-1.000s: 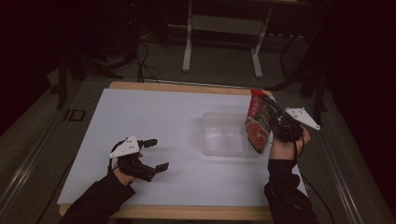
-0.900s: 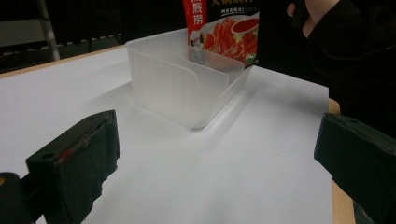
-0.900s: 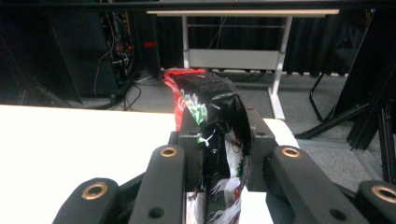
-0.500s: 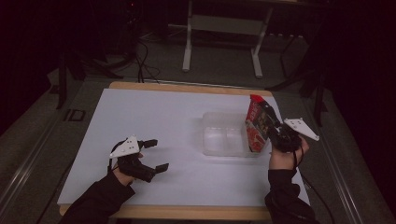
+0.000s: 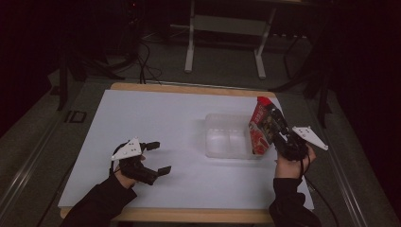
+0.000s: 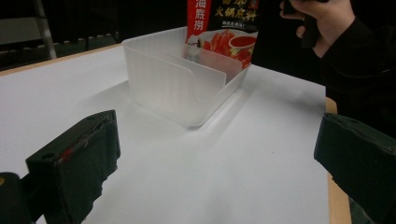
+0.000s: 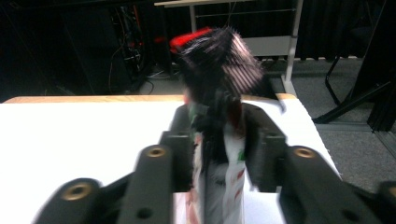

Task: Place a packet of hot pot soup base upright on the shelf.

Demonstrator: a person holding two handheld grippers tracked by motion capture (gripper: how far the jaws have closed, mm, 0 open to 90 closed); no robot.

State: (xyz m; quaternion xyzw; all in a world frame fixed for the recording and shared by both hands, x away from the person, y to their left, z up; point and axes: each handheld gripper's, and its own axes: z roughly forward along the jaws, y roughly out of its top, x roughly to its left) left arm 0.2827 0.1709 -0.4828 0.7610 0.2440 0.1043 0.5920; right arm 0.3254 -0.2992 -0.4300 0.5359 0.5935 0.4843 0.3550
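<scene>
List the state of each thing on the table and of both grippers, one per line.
Clear plastic bin: upright on the white table, open at the top, divider inside.
Red sauce packet: upright and tilted, clamped in the right gripper, lower end at the bin's right end.
Right gripper: shut on the packet, held above the table.
Left gripper: open, holding nothing, low over the table's near left.

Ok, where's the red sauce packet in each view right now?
High view: red sauce packet right of centre, at the clear bin's right end.
Left gripper view: top centre, behind the bin.
Right gripper view: centre, pinched between the jaws.
Shared landmark: the white tabletop.
</scene>
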